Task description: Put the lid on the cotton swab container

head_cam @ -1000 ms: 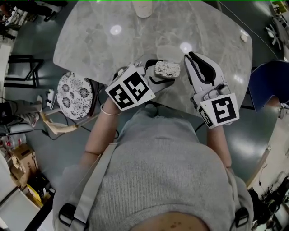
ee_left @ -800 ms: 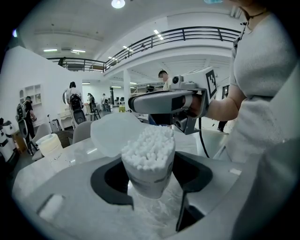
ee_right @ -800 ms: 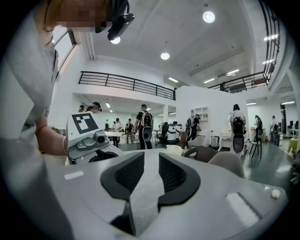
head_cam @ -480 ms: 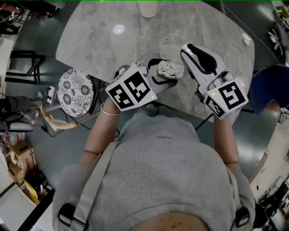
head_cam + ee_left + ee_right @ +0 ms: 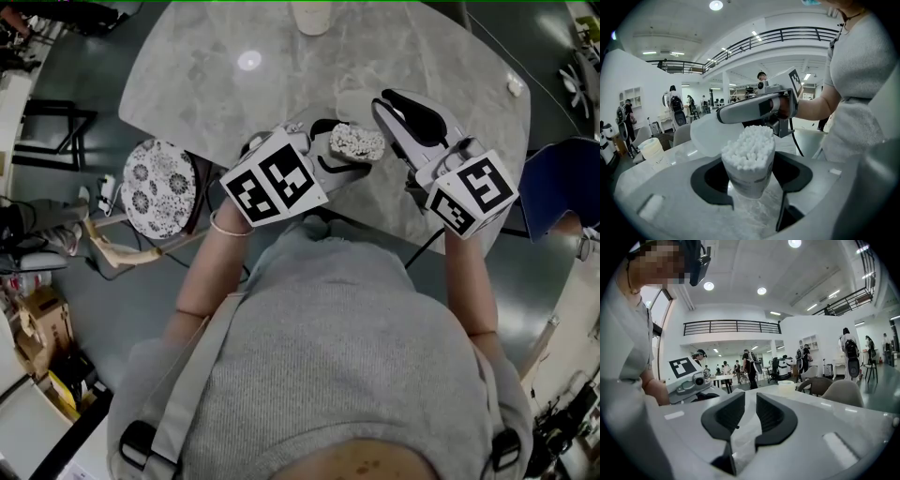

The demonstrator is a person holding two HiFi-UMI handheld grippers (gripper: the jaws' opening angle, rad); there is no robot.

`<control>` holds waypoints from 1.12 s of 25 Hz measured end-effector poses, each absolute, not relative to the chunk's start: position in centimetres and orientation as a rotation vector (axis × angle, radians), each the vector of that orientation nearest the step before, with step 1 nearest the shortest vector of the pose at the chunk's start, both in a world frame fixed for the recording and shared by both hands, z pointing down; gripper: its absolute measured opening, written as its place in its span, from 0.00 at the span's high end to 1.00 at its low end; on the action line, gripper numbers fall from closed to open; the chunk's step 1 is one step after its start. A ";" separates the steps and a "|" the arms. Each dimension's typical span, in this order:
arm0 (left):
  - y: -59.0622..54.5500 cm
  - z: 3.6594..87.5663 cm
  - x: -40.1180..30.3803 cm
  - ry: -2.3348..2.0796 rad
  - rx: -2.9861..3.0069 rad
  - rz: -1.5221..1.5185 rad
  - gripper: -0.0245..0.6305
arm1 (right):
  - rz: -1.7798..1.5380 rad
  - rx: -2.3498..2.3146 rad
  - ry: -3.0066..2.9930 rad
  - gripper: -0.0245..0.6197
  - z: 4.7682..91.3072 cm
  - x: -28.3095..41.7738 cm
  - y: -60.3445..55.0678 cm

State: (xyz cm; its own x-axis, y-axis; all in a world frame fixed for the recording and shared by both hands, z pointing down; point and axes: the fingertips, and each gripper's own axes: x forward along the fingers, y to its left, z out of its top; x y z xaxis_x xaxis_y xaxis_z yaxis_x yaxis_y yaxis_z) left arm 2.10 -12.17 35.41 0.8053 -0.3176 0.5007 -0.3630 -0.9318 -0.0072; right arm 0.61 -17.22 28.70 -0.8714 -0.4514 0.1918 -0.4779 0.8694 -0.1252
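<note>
Nearest, the left tool (image 5: 751,174) clamps the open cotton swab container (image 5: 356,142) by its body, tilted, at the near edge of the surface (image 5: 216,84). To its right, the right tool (image 5: 749,403) shows only a narrow gap. Its jaws have just been closing, and whether they pinch anything is unclear. The step in hand looks like bringing the lid over. Only the left gripper view shows the translucent lid (image 5: 707,135) clearly, at the right tool's tip just beyond the swabs. Next it needs centring over the mouth, then pressing down.
</note>
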 end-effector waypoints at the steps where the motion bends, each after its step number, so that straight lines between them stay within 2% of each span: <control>1: -12.2 35.4 2.1 -0.551 2.898 0.785 0.56 | 0.249 0.721 -2.883 0.84 28.6 0.6 -17.2; 28: -12.5 34.9 1.2 -0.599 2.858 0.753 0.56 | -0.032 0.638 -2.932 0.83 26.5 -0.4 -14.5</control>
